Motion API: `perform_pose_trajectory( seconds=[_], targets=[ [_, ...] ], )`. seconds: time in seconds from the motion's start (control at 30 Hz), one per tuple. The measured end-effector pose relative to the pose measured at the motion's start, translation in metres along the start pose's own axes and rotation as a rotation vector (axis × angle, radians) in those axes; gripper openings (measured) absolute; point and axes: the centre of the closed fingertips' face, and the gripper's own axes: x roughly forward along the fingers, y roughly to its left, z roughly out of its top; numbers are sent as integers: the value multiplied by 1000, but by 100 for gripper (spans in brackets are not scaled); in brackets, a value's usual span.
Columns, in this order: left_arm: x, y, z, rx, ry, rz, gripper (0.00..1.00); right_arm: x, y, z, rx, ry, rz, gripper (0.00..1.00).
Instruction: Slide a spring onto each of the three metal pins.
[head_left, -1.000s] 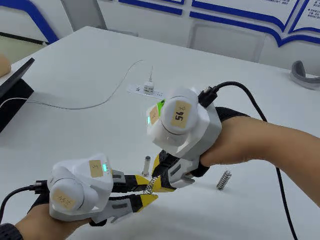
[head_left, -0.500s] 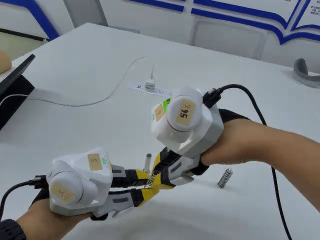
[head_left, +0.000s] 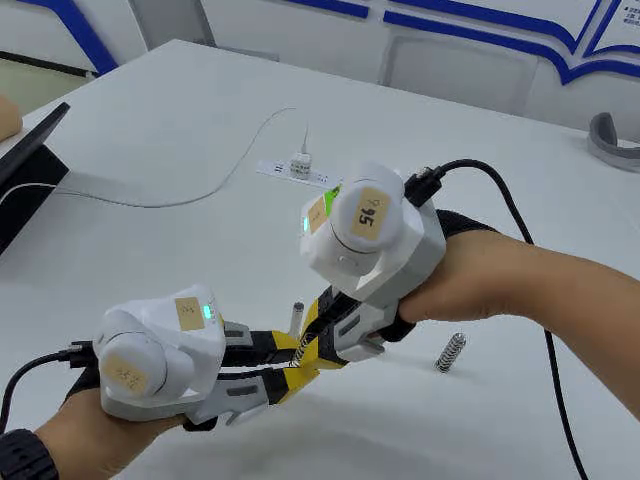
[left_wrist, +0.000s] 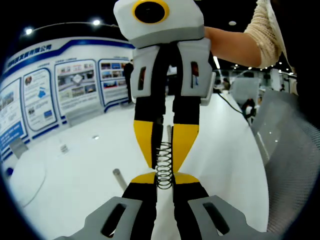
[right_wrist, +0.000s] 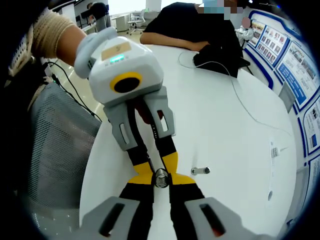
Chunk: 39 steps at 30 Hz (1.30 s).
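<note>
Both tongs meet tip to tip above the white tabletop (head_left: 180, 180).
- Left tongs (left_wrist: 165, 181): drawn close on the near end of a small steel coil spring (left_wrist: 164, 162).
- Right tongs (right_wrist: 161, 181): pinched on the same spring's other end, seen end-on in the right gripper view.
- A thin grey rod (left_wrist: 169, 132) shows just past the spring's far end. It is likely a pin, but I cannot tell how far it runs inside the coils.
- A short upright metal pin (head_left: 297, 315) stands just behind the tips.
- A second loose spring (head_left: 451, 351) lies well apart on the tabletop, to the right.

Risks, as I judge them:
- With two grips on one springy part, uneven squeeze could bow it and let it shoot out.
- Releasing one end early could let it drop or roll.
- The crowded tips could knock the standing pin over.
- A tilted spring could jam on a pin's rim.
</note>
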Motion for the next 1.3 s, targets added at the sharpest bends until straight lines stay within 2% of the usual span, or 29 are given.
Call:
perform_pose_trajectory(
  seconds=[0.53, 0.83, 1.3],
  targets=[
    [-4, 4, -3, -3, 3, 19, 13, 0, -4, 2, -6, 13, -4, 12],
    [-9, 9, -6, -23, 6, 36, 20, -5, -9, -1, 6, 19, -19, 12],
    [-19, 26, -15, -66, 22, 99, 36, -15, -21, -7, 20, 29, -47, 12]
  ],
)
